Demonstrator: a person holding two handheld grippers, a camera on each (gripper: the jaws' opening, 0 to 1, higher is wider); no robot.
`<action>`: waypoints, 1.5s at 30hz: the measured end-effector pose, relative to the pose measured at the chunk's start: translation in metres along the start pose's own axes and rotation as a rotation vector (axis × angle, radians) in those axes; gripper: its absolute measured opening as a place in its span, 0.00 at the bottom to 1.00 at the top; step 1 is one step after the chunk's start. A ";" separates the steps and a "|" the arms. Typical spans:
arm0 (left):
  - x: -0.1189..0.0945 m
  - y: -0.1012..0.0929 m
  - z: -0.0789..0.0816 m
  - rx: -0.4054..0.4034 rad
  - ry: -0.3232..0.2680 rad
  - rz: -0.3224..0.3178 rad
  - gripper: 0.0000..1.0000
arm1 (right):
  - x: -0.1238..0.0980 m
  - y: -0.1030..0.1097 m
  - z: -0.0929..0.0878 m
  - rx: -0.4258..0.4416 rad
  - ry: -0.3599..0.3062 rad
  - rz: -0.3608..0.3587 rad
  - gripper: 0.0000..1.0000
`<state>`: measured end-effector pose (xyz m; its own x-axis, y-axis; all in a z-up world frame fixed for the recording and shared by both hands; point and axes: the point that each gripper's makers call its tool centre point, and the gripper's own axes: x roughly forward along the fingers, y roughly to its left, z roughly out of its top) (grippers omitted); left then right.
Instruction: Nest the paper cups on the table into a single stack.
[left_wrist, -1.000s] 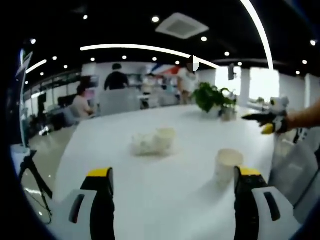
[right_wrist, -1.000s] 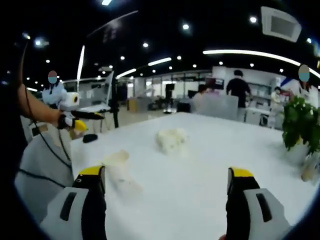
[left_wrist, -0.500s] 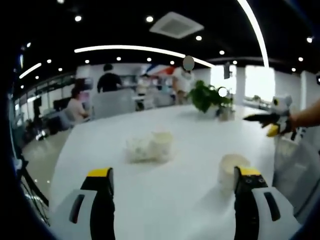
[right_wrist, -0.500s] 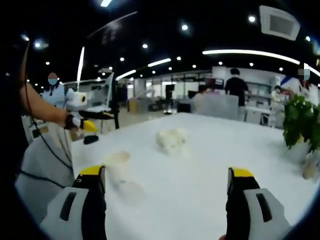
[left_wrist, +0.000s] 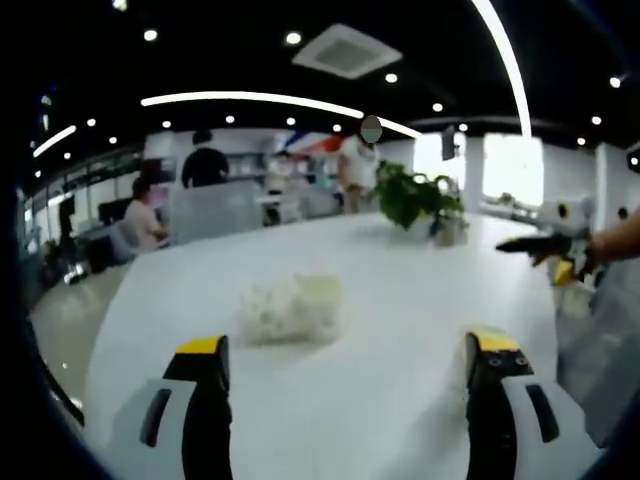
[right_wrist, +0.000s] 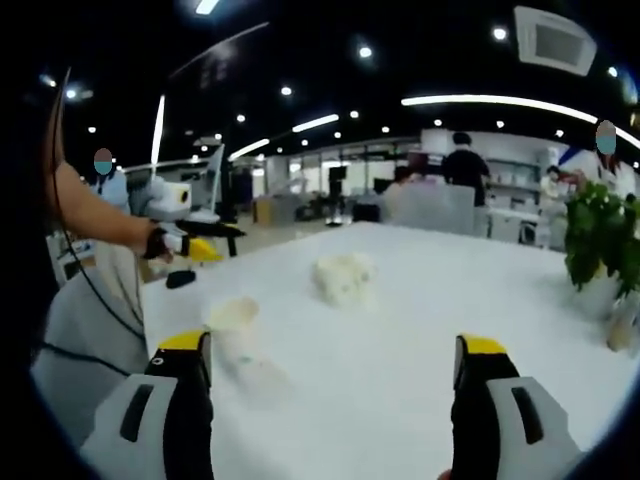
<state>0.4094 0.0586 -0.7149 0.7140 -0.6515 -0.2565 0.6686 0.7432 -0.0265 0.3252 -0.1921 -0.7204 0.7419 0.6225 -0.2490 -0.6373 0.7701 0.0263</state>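
Observation:
A blurred cluster of pale paper cups (left_wrist: 290, 308) lies mid-table on the white table (left_wrist: 400, 300), ahead of my left gripper (left_wrist: 347, 352), which is open with nothing between its jaws. The right gripper view has the same cluster (right_wrist: 340, 275) farther off and a single upright paper cup (right_wrist: 232, 320) just beyond the left jaw of my right gripper (right_wrist: 333, 352), also open and empty. The right gripper (left_wrist: 550, 250) hangs over the table's right side in the left gripper view. The left gripper (right_wrist: 195, 240) reaches in from the left in the right gripper view.
A potted plant (left_wrist: 420, 200) stands at the far side of the table, seen also as a plant (right_wrist: 600, 240) at the right. A small black object (right_wrist: 180, 278) lies near the table's left edge. Several people and office furniture are in the background.
The left gripper view has shifted, and the single cup beside its right jaw has slipped out of sight. In the right gripper view the left gripper has come further in over the table.

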 end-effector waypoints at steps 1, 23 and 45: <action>0.006 0.001 0.000 0.000 0.000 -0.002 0.95 | 0.000 -0.001 -0.001 0.002 0.001 -0.001 0.99; 0.097 0.016 -0.002 0.040 0.010 -0.029 0.81 | 0.004 -0.002 -0.014 0.040 0.015 -0.015 0.99; 0.166 0.031 -0.011 0.109 0.062 -0.043 0.65 | 0.010 -0.006 -0.026 0.084 0.028 -0.025 0.97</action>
<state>0.5466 -0.0253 -0.7688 0.6724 -0.6692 -0.3163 0.7192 0.6917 0.0654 0.3307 -0.1937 -0.7487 0.7505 0.6000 -0.2771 -0.5984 0.7949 0.1006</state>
